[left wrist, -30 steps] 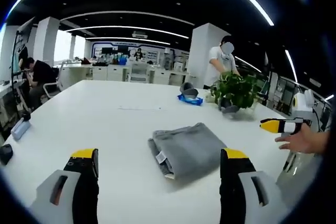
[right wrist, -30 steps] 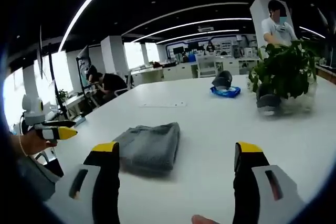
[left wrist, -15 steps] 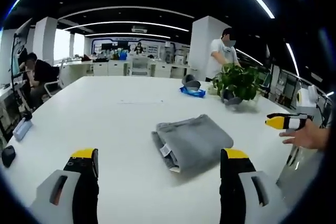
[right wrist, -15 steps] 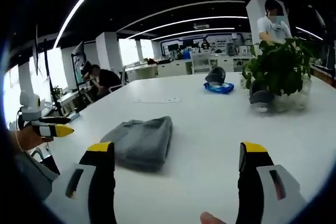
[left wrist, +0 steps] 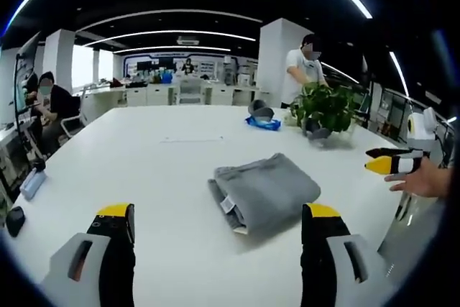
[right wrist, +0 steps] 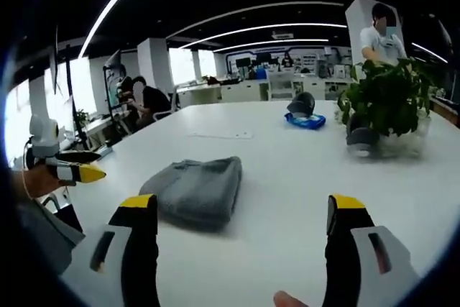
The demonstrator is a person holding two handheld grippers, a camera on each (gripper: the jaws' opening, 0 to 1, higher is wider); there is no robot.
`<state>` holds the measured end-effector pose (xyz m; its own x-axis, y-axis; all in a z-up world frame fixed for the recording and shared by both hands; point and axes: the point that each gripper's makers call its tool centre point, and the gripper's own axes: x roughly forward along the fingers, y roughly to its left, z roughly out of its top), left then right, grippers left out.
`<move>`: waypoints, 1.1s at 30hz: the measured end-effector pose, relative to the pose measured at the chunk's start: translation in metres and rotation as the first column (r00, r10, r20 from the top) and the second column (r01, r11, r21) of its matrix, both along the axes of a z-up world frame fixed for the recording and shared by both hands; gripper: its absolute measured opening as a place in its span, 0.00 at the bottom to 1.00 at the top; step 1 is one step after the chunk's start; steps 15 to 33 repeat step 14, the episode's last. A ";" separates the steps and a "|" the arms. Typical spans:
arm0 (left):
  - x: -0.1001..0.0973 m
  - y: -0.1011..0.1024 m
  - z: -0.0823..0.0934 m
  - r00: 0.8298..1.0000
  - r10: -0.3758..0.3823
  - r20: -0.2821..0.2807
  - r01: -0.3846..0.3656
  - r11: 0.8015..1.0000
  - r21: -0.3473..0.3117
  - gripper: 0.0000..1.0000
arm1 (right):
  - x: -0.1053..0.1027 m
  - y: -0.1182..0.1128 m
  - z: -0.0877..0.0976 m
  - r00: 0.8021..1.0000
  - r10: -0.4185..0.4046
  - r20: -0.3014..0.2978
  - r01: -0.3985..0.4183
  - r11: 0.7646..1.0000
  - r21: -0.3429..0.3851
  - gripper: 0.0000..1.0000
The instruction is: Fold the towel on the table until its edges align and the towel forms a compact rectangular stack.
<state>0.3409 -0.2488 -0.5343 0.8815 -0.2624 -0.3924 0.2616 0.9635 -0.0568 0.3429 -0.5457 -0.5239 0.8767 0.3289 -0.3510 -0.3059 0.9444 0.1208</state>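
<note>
Grey towel (left wrist: 262,191) (right wrist: 195,190), folded, centre frame on white worktop (left wrist: 144,170); left tongs (left wrist: 218,222) and right tongs (right wrist: 241,210) both gaping, empty.

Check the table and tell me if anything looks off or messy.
Nothing stands out. The grey towel lies folded in a compact stack on the white table, its label poking out at one edge. Both grippers, left and right, are open and clear of it. The potted plant stands upright.

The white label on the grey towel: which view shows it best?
The left gripper view: the white label sticks out of the folded grey towel at its near edge. The right gripper view shows the towel from another side, and I cannot make out the label there.
</note>
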 end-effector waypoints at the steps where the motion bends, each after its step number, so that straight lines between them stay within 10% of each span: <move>1: 0.000 0.000 0.000 1.000 -0.002 -0.001 0.002 1.000 0.001 1.00 | 0.000 0.000 0.001 1.000 -0.001 0.005 0.001 1.000 0.002 0.99; 33: -0.001 0.003 0.000 1.000 0.007 0.002 -0.007 1.000 0.002 0.99 | -0.021 0.002 0.029 0.998 0.019 0.055 -0.019 1.000 0.003 0.98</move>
